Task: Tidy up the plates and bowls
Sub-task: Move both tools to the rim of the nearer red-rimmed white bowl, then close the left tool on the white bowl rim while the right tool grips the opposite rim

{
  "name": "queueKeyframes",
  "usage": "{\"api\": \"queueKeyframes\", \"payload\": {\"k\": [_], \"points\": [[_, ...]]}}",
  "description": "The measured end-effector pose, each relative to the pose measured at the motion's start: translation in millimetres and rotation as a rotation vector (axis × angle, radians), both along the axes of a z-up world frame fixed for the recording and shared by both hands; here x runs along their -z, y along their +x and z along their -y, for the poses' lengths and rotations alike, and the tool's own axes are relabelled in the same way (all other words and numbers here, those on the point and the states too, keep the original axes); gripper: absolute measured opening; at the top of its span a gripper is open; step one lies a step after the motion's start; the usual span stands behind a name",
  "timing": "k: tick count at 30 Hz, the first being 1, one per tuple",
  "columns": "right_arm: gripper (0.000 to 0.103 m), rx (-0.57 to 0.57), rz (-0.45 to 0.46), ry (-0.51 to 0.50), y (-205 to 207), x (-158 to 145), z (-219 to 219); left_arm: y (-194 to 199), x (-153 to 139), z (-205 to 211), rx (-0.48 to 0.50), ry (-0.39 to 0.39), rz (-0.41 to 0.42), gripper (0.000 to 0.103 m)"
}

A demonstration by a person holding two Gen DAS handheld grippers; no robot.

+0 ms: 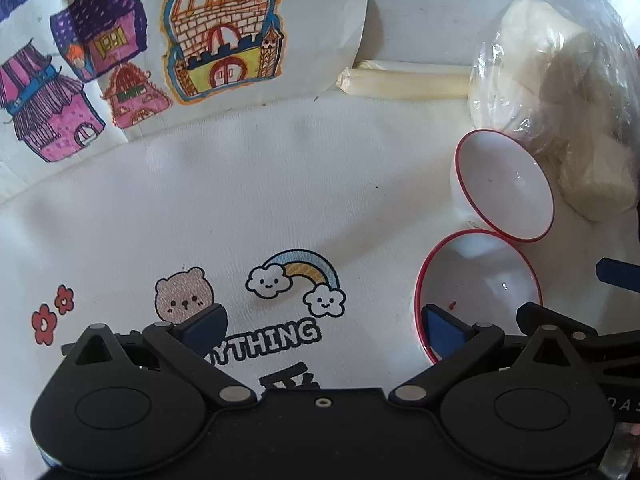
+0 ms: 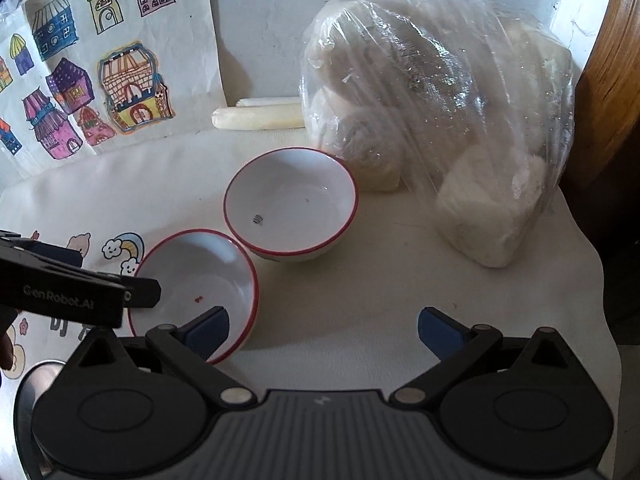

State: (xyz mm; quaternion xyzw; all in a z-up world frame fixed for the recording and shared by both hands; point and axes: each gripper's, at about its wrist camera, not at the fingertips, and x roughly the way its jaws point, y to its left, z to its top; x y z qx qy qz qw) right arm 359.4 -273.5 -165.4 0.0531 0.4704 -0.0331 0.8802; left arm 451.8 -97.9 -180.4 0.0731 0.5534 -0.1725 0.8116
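Note:
Two white bowls with red rims sit side by side on the white printed tablecloth. The near bowl (image 2: 196, 276) has a small red speck inside; it also shows in the left wrist view (image 1: 480, 280). The far bowl (image 2: 290, 200) touches it and rests against a plastic bag; it also shows in the left wrist view (image 1: 506, 184). My left gripper (image 1: 324, 328) is open and empty, its right finger at the near bowl's rim. My right gripper (image 2: 322, 330) is open and empty, its left finger over the near bowl's near edge. The left gripper shows in the right wrist view (image 2: 132, 298).
A clear plastic bag of white buns (image 2: 440, 132) stands at the back right. Two pale rolled tubes (image 2: 260, 116) lie against the wall. A paper with drawn houses (image 2: 100, 64) leans at the back left. A wooden edge (image 2: 612, 80) is at the right. A metal rim (image 2: 32, 380) is at lower left.

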Motion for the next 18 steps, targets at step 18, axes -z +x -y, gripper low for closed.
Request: {"api": "queueKeyframes", "payload": {"k": [18], "points": [[0.068, -0.039, -0.007, 0.094, 2.8, 2.1, -3.1, -6.3, -1.2, 7.4, -0.03, -0.044, -0.064, 0.066]]}}
